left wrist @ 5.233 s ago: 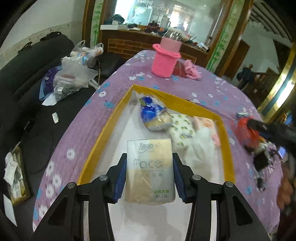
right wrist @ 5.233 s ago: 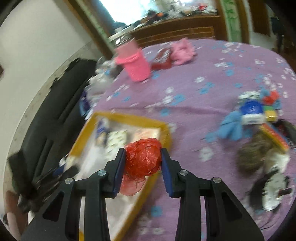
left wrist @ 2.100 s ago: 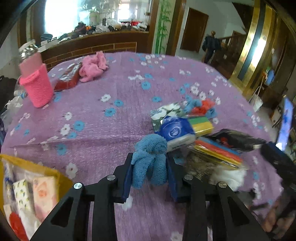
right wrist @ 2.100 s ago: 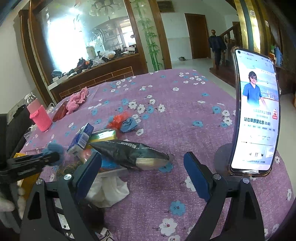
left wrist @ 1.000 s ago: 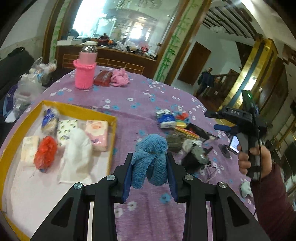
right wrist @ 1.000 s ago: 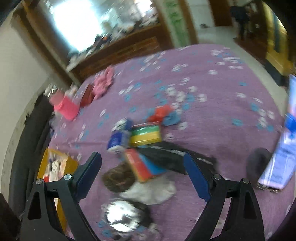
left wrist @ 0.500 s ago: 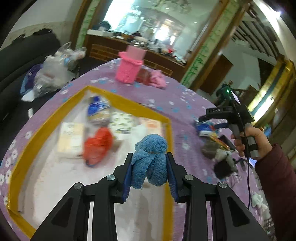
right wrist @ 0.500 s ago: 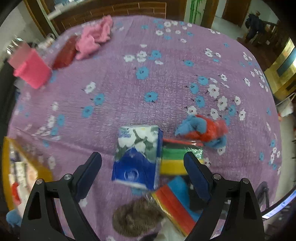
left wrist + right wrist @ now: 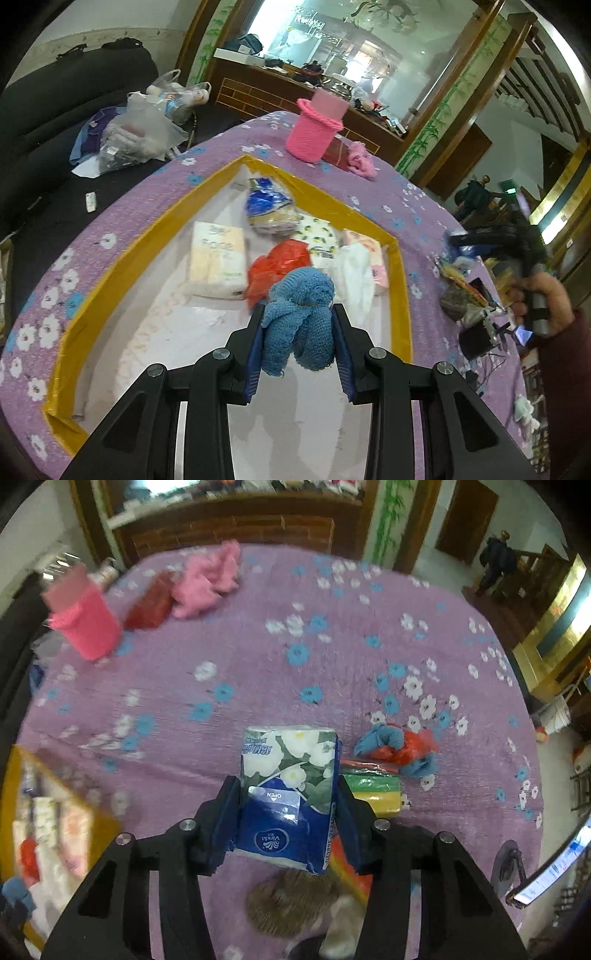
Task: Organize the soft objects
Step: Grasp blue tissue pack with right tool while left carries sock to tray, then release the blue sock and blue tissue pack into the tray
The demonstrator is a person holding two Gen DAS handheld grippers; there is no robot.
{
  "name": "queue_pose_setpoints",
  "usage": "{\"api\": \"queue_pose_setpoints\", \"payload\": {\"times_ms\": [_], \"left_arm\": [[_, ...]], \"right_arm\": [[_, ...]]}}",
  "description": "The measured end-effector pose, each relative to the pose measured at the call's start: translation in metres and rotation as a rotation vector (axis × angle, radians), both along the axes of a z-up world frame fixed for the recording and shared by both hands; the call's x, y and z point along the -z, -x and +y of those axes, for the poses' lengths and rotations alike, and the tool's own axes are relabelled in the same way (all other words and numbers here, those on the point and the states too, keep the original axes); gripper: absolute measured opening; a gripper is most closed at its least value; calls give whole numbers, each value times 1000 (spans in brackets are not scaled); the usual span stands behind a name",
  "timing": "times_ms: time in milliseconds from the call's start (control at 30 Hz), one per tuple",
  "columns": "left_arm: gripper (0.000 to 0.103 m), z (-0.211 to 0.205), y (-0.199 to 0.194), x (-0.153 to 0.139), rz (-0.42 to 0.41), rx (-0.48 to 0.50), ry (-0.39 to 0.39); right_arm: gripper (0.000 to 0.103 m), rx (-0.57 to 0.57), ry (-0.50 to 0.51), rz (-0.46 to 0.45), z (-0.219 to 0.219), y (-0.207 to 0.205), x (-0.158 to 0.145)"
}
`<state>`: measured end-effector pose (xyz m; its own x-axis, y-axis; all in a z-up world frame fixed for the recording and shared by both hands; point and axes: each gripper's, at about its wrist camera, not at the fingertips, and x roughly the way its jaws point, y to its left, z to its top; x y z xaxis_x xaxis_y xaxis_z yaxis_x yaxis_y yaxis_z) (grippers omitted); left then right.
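Note:
My left gripper (image 9: 297,332) is shut on a blue knitted cloth (image 9: 301,317) and holds it above the yellow-rimmed tray (image 9: 400,295). In the tray lie a pale tissue pack (image 9: 218,264), a red plastic bag (image 9: 279,267), a white cloth (image 9: 356,277), a blue-topped bag (image 9: 269,210) and more small packs. My right gripper (image 9: 288,808) is shut on a blue and white Vinda tissue pack (image 9: 291,797) over the purple tablecloth. The tray's corner shows at the left of the right wrist view (image 9: 107,823).
A pink knitted holder (image 9: 316,129) (image 9: 83,624), a red packet (image 9: 149,607) and a pink cloth (image 9: 208,579) stand at the table's far side. A blue and red cloth bundle (image 9: 400,747), coloured sponges (image 9: 375,786) and a brown scrubber (image 9: 291,902) lie by the right gripper. A phone (image 9: 550,867) stands right.
My left gripper has carried the blue cloth further over the tray. My right gripper has come down and shut on the Vinda tissue pack, which was lying free half a second ago.

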<state>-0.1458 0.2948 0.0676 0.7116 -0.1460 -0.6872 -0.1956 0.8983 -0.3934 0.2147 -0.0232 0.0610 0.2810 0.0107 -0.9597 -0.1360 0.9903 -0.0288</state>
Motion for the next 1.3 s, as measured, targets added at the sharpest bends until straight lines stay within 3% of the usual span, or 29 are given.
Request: {"api": "queue_pose_setpoints", "payload": {"times_ms": [200,433,533,600,733,800,867,967,1133,1300], "left_arm": [[33,12,-4,-3,52,-27,-69],[34,22,-24,-1,135,-49,-125],[41,26,-39,5,169,-57,-130],[52,30,-45,7,174,-66,-110],[59,28,-38,-4,112,-65,-81],[70,27,-28,-14,69,-72,-81],[74,28,-17,-22,35,-83,-84],[80,30,-1,-32,-4,-102,-88],[82,30,25,-39,-38,-111,-106],[82,12,29,-41,-40,-77,-120]], "right_arm": [[48,-124,-144,-37,33,50,-43],[48,-297,-307,47,90,114,-43],[49,-358,-364,98,117,138,-33],[49,-391,-380,121,134,151,-26],[49,-430,-396,163,168,170,-4],[51,-434,-399,165,180,173,6],[53,-426,-405,164,186,174,13],[63,-427,-431,169,195,174,21],[67,-430,-447,97,195,179,9],[67,-376,-505,39,160,178,-17]]}}
